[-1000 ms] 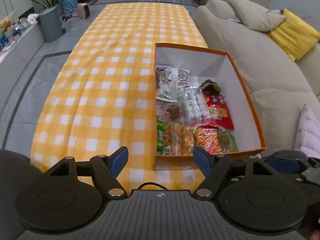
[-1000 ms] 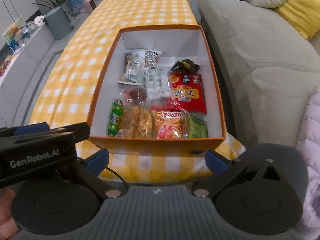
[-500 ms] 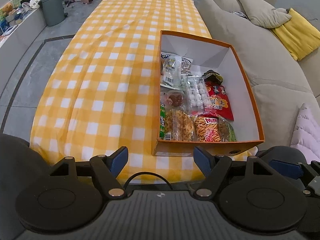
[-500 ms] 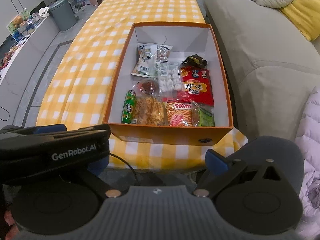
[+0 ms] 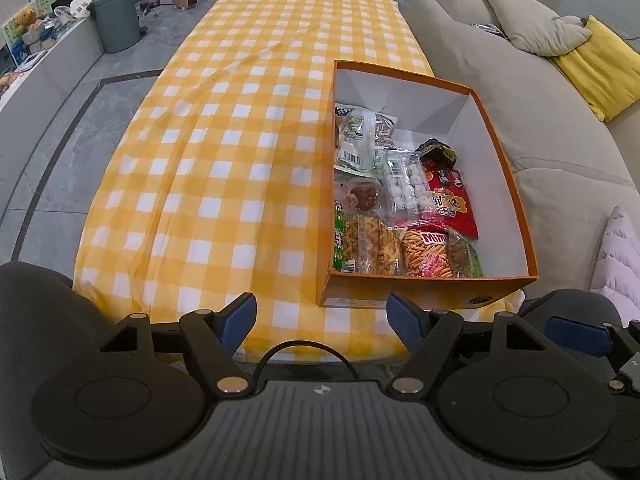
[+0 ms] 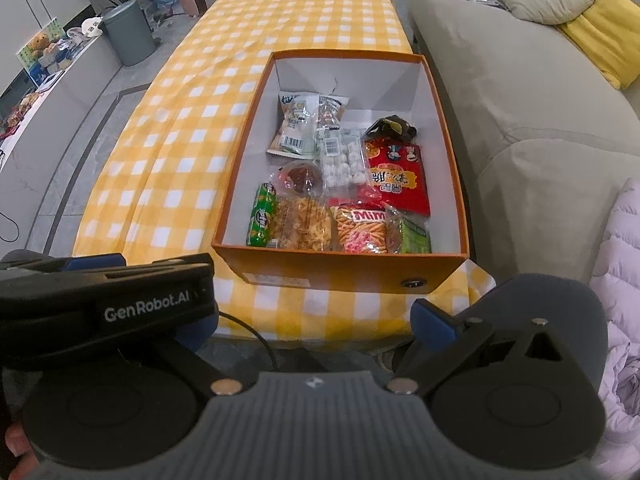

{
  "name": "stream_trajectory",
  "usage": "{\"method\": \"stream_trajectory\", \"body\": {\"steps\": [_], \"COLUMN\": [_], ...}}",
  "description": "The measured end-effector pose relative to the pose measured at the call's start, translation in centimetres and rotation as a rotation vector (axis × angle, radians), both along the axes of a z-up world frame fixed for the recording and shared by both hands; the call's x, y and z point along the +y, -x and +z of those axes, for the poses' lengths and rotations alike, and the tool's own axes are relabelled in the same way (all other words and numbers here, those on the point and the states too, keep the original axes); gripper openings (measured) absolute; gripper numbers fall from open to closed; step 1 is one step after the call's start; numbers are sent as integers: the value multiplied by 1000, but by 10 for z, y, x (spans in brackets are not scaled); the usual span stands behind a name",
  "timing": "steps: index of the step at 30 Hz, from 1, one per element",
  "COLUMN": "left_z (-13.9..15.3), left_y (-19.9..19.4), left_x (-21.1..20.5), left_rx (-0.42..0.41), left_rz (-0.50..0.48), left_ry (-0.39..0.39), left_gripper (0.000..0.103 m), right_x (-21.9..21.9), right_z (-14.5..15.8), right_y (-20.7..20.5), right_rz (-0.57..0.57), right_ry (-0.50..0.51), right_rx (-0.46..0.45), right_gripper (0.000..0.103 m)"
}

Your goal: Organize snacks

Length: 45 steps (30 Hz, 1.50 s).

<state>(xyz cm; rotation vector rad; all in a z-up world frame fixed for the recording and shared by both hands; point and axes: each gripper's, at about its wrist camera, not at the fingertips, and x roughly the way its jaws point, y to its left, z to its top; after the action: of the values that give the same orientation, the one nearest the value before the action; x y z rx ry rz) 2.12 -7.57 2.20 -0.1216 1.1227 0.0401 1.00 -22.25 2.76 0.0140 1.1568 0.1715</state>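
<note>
Snacks (image 6: 340,184) lie packed in the near part of the orange box (image 6: 454,160), which sits at the table's near right corner, beside the sofa (image 6: 520,92). Checked cloth (image 5: 240,140) stretches bare to the left and far. Left gripper (image 5: 322,318) and right gripper (image 6: 316,320) hang before the table's near edge, jaws wide apart, holding nothing.

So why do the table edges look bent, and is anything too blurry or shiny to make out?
Left wrist view: the fisheye lens bows the checked tablecloth and darkens the corners. Right wrist view: the same curving; the snack packets in the orange box stay sharp, with only slight sheen on the clear wrappers; the light is soft and even.
</note>
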Motion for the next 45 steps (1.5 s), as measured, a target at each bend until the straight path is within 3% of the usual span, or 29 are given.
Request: {"method": "stream_trajectory", "body": {"steps": [8,45], "left_z": [2,-1], "left_y": [2,3], "left_x": [2,-2], "left_rx": [-10,-9], "left_rz": [-5,-25], "left_ry": [39,10], "left_gripper": [86,84], "right_x": [-1,1], "right_z": [-2,-19], "right_y": [0,-5], "right_rz": [-2,-38], "right_ry": [-9,12], "right_rx": [9,45], "right_gripper": [99,99]}}
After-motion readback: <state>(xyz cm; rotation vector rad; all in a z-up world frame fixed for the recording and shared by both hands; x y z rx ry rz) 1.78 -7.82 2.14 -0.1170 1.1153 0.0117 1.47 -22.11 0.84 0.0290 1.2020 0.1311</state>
